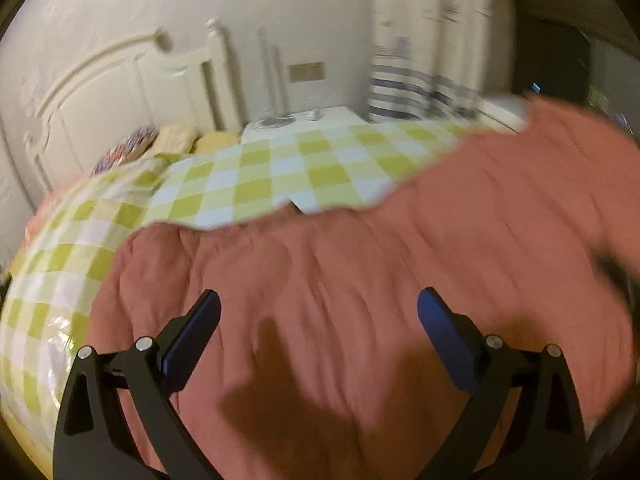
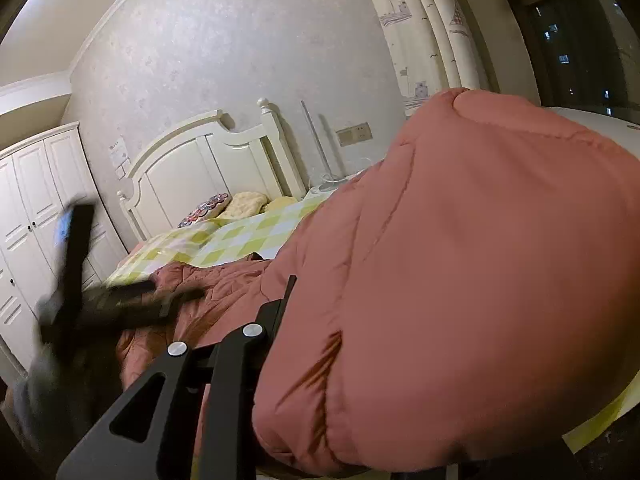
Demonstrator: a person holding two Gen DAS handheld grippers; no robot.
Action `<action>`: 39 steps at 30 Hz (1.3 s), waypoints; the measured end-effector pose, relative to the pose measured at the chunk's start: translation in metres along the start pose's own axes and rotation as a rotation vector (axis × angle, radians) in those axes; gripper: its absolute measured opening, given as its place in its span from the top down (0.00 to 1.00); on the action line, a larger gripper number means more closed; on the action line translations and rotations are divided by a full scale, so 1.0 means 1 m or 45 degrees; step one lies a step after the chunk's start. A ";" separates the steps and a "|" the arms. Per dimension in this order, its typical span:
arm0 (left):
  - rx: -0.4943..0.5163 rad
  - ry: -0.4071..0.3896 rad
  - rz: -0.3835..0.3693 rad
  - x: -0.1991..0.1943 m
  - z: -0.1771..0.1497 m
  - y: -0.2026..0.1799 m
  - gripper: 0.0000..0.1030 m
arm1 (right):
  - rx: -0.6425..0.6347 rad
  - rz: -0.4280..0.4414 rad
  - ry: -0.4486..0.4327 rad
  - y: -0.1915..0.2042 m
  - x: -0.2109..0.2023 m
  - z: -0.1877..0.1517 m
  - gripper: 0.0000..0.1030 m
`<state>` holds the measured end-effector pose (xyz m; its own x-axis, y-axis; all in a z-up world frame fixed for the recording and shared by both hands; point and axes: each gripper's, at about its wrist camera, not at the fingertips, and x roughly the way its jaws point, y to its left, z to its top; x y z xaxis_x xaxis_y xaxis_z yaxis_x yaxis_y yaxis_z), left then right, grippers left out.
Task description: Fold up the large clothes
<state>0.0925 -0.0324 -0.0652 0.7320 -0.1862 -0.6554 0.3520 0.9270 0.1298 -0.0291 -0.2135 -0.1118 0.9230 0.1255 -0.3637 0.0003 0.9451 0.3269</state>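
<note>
Left tongs gape above the pink padded coat — right tongs clamp its bulk.

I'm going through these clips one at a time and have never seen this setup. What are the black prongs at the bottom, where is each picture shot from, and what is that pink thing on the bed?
No robot is involved: a person holds a hand-held two-finger gripper in each hand, and each gripper carries a fisheye camera that looks out along its fingers. So the black prongs are the gripper's own fingers.

The left wrist view shows the left gripper open, hovering above a salmon-pink quilted coat spread on a bed with a green-and-white checked sheet.

In the right wrist view, a lifted part of the coat bulges in front of the lens and covers one finger of the right gripper, which seems to be clamped on the fabric. The blurred dark shape on its left is the other gripper.
</note>
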 end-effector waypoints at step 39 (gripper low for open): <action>-0.643 -0.157 0.071 -0.083 -0.115 0.281 0.09 | -1.867 -0.175 -0.175 0.275 0.072 -0.160 0.51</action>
<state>0.0635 0.2808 -0.0593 0.8155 -0.1411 -0.5613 0.0077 0.9724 -0.2332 -0.0245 0.1038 -0.1877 0.9764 0.0617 -0.2071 -0.2139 0.4114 -0.8860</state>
